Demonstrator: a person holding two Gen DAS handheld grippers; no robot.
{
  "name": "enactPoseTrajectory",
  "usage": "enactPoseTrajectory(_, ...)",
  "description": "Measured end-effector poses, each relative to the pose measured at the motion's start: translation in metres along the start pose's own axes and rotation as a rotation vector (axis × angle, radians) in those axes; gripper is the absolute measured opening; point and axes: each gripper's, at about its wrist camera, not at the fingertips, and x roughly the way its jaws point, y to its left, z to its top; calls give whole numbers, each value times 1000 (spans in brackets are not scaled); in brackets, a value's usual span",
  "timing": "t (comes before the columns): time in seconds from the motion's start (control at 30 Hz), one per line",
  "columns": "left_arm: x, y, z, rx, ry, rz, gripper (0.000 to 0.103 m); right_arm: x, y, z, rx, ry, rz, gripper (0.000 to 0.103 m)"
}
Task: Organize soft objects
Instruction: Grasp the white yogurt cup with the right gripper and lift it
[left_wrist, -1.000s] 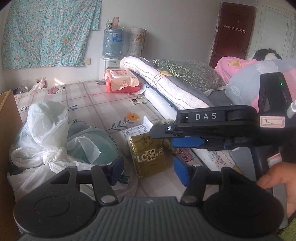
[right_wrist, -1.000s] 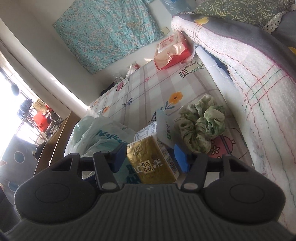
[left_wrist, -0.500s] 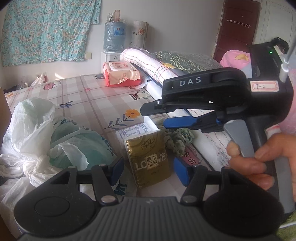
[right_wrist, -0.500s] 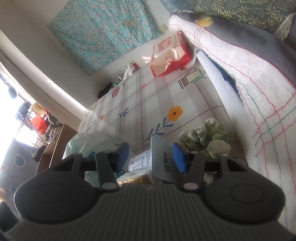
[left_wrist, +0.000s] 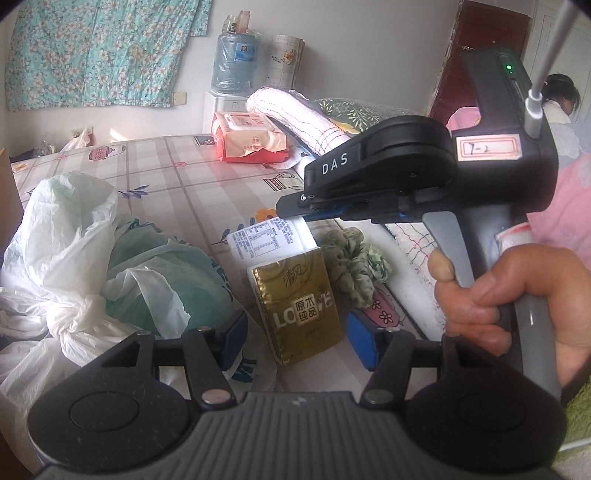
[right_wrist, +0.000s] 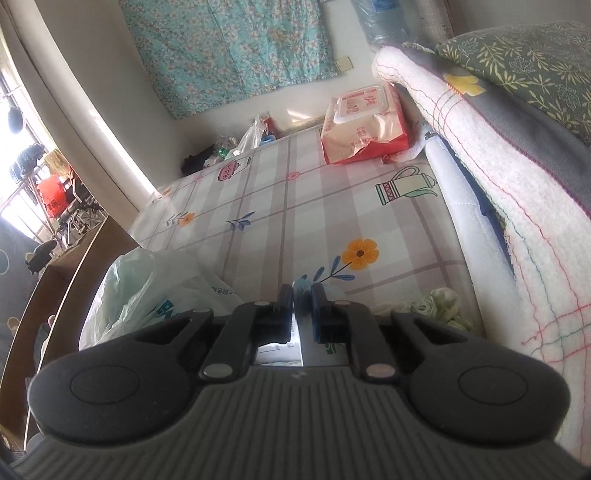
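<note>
Left gripper (left_wrist: 295, 338): jaws about half open, nothing between the pads, low over the bed.
Gold pack (left_wrist: 297, 308): tissue pack lying on the sheet just ahead of the left gripper, between its fingers in view, not touched.
Right gripper (right_wrist: 302, 301): jaws have just been closing and now stand together; a thin pale edge shows between the pads, and I cannot tell if it is gripped. A hand (left_wrist: 513, 306) holds its handle.
White pack (left_wrist: 269, 242): just behind the gold pack, under the right gripper's tips.
Scrunchie (left_wrist: 351, 266): green, beside both packs.
Bags (left_wrist: 74, 258): knotted plastic, left.
Wipes (left_wrist: 251, 138): far end of the bed.
</note>
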Motion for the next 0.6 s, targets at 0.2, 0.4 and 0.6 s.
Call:
enactPoseTrajectory(0.2,-12,2,-2,-17,-6,-9,60,-36,19,14,-87,-96,-31,8)
enactPoseTrajectory(0.4,-34,1,-11,-11,5,-20,60,-87,35,8,-140,-134,-34,8)
enactPoseTrajectory(0.6,-59,2,-38,21,68,-38,60,-114,40,-34,-180,-45,-75,7)
